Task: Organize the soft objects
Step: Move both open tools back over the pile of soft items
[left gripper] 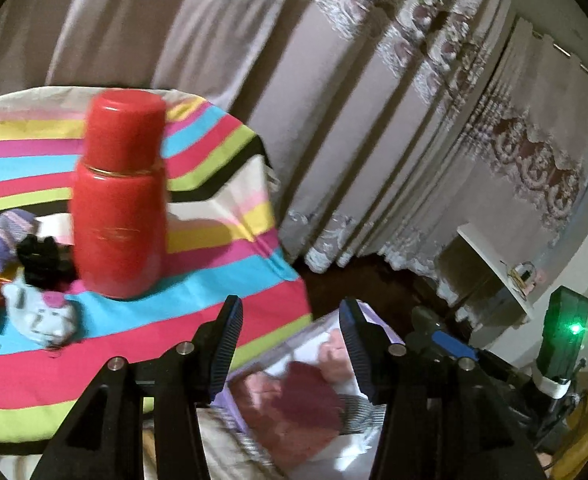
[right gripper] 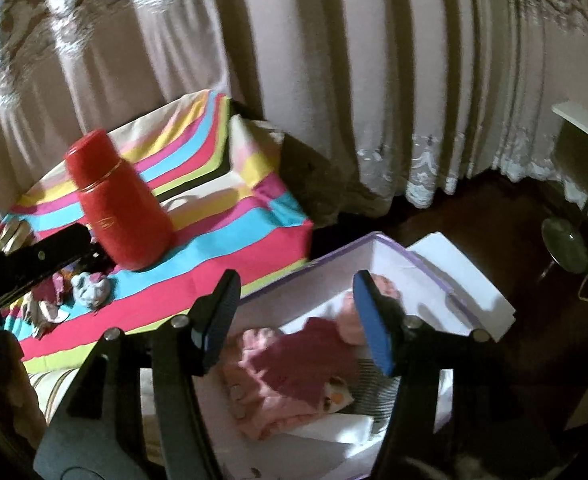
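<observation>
A white box with a purple rim point(right gripper: 394, 248) sits on the floor beside the striped table point(right gripper: 229, 236). It holds pink and dark-red soft clothes point(right gripper: 294, 364), also seen in the left wrist view point(left gripper: 294, 400). My right gripper point(right gripper: 294, 316) is open and empty above the box. My left gripper point(left gripper: 289, 344) is open and empty over the box edge point(left gripper: 269, 356). Small soft items lie on the table: a light-blue sock point(left gripper: 39, 316), a purple striped sock point(left gripper: 1, 240) and a black item point(left gripper: 39, 258). The light-blue sock also shows in the right wrist view point(right gripper: 89, 286).
A tall red flask point(left gripper: 119, 196) stands on the striped cloth next to the socks, also in the right wrist view point(right gripper: 119, 204). Curtains point(right gripper: 334, 80) hang behind. A white shelf point(left gripper: 490, 264) and a device with a green light point(left gripper: 566, 332) are at the right.
</observation>
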Tool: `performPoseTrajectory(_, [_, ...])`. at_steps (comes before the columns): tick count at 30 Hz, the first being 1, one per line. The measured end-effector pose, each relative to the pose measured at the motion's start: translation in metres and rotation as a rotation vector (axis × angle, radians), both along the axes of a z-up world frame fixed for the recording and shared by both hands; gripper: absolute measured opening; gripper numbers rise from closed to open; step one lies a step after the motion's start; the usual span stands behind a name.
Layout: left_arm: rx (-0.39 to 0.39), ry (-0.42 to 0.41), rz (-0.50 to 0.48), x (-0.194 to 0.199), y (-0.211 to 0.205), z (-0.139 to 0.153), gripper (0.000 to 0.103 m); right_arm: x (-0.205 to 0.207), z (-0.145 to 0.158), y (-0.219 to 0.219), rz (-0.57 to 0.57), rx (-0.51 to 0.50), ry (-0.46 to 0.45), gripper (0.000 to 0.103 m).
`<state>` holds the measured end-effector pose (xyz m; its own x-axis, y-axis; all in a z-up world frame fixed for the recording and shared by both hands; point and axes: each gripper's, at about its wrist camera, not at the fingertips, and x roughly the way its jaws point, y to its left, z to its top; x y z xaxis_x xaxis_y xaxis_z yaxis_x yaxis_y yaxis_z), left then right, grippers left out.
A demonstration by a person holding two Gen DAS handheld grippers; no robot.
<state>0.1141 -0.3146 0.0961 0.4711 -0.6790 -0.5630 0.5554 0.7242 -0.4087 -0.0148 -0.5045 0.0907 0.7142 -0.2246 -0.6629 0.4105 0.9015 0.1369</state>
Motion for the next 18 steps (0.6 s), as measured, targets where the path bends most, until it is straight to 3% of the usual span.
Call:
performPoseTrajectory(10, [0.001, -0.008, 0.169, 0.034, 0.093, 0.000, 0.052, 0.042, 0.012, 0.066, 0.147, -0.014, 0.002, 0.062])
performPoseTrajectory(18, [0.021, -0.063, 0.370, 0.061, 0.169, 0.003, 0.052, 0.082, 0.035, 0.115, 0.229, -0.030, -0.038, 0.065])
